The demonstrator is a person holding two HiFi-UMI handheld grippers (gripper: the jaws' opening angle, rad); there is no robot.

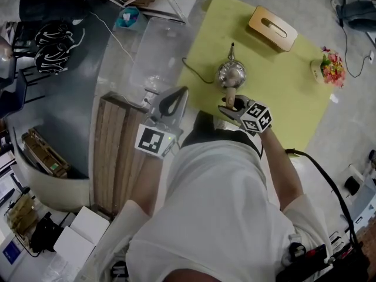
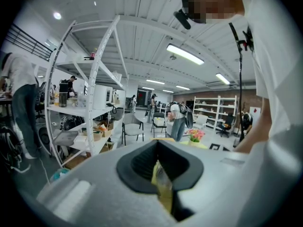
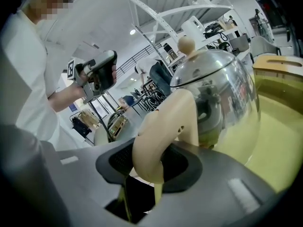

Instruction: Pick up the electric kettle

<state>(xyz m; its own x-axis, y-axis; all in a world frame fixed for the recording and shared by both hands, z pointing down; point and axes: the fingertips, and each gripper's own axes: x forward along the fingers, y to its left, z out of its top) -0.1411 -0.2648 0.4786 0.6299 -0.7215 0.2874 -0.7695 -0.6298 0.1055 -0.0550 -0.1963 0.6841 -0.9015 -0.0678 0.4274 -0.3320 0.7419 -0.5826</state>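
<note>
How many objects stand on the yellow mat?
3: the electric kettle near the middle of the mat, a wooden box at its far edge, and a flower pot at its right edge. The person's body hides the near part, so more may be there.

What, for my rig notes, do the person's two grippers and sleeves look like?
Both are grey moulded handheld tools with black ribbed jaw pads. The left gripper and the right gripper each carry a white cube with black square markers. The person wears a white short-sleeved shirt. A black cable trails on the person's right.
</note>
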